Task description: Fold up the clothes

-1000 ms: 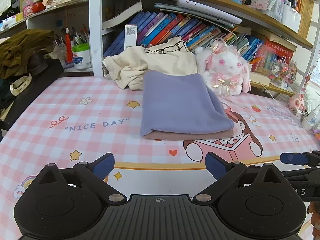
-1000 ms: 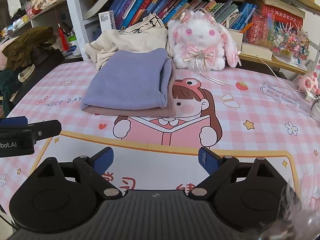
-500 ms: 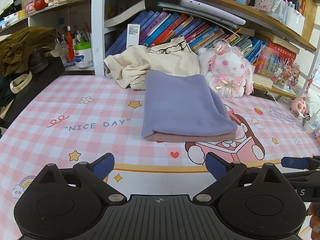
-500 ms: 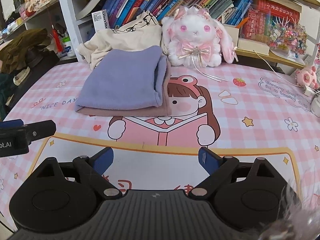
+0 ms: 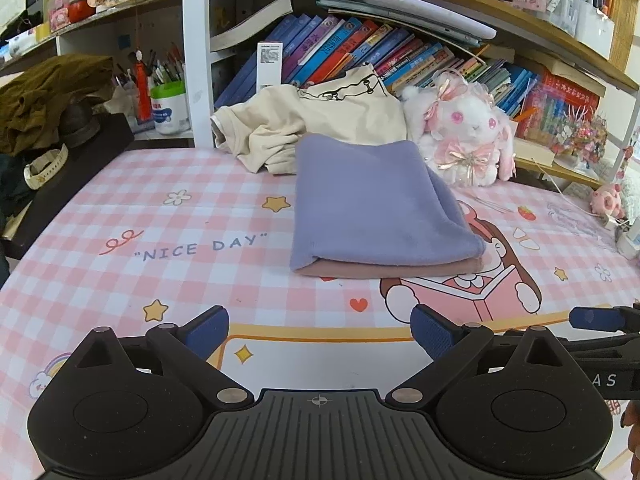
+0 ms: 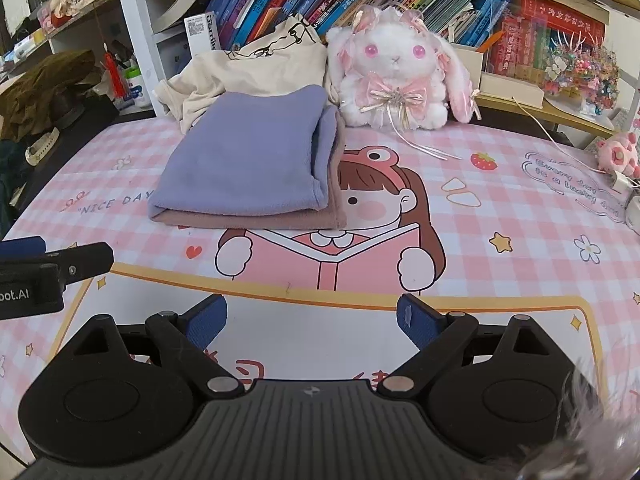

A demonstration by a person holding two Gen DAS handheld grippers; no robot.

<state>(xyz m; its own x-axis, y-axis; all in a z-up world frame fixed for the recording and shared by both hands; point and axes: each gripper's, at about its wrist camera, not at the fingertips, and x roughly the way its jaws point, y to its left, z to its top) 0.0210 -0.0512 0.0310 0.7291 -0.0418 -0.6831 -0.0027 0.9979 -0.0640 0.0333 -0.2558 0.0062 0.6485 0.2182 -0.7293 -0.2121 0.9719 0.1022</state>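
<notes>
A folded purple cloth (image 5: 372, 204) lies on a folded pink-brown cloth (image 5: 400, 270) on the pink checked table mat (image 5: 160, 248); the stack also shows in the right wrist view (image 6: 248, 168). A crumpled cream shirt (image 5: 320, 120) lies behind it against the books, and shows in the right wrist view too (image 6: 240, 68). My left gripper (image 5: 320, 330) is open and empty, well short of the stack. My right gripper (image 6: 312, 322) is open and empty, near the mat's front edge.
A white plush rabbit (image 5: 464, 136) sits right of the shirt. Bookshelves (image 5: 360, 48) line the back. Dark clothes and a watch (image 5: 44, 164) lie at the left edge. A small pink toy (image 6: 618, 154) and a cable lie at the right.
Both grippers have drifted slightly closer to the folded stack and stay open. The clothes have not moved.
</notes>
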